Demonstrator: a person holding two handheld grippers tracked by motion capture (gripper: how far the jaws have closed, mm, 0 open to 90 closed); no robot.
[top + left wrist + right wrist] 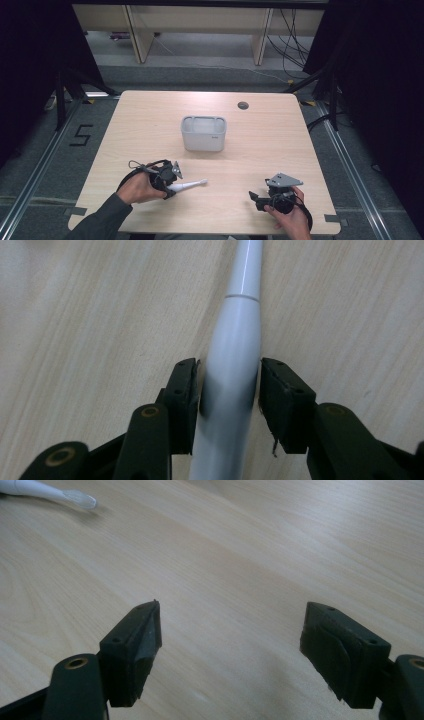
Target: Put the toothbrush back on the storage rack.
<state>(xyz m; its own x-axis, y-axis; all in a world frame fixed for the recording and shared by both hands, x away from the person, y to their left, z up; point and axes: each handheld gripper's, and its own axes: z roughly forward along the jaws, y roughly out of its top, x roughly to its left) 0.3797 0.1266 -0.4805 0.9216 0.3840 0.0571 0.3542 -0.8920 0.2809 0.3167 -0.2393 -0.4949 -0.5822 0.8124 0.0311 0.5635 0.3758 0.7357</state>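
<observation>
**Left tool clamps a white toothbrush near the front of the tabletop**

On the floor left of the tabletop (135,120), black tape marks (81,135) form what reads as the figure "5".

The left tool (172,181) sits at the near left of the wooden tabletop, in the person's left hand (140,187). Its jaws are closed most of the way onto the thick handle of a white electric toothbrush (190,185). In the left gripper view both black pads (182,400) press against the sides of the handle (232,365), which runs up between them and narrows past a thin seam into a slimmer neck. In the high view the toothbrush lies low over the wood, its head end pointing right; whether it touches the surface cannot be told.

Farther back, near the middle, stands a pale grey rectangular bin (203,133) with rounded corners. A small dark mark on its near wall, low at the right, is too small to read. Beyond it to the right is a round dark cable hole (243,105).

At the near right, the right tool (256,198) is in the person's right hand (292,215), with a grey three-cornered plate on top. In the right gripper view its jaws stand wide apart with bare wood between them, holding nothing. The toothbrush's bristle head (80,499) shows at the far left of that view.
</observation>
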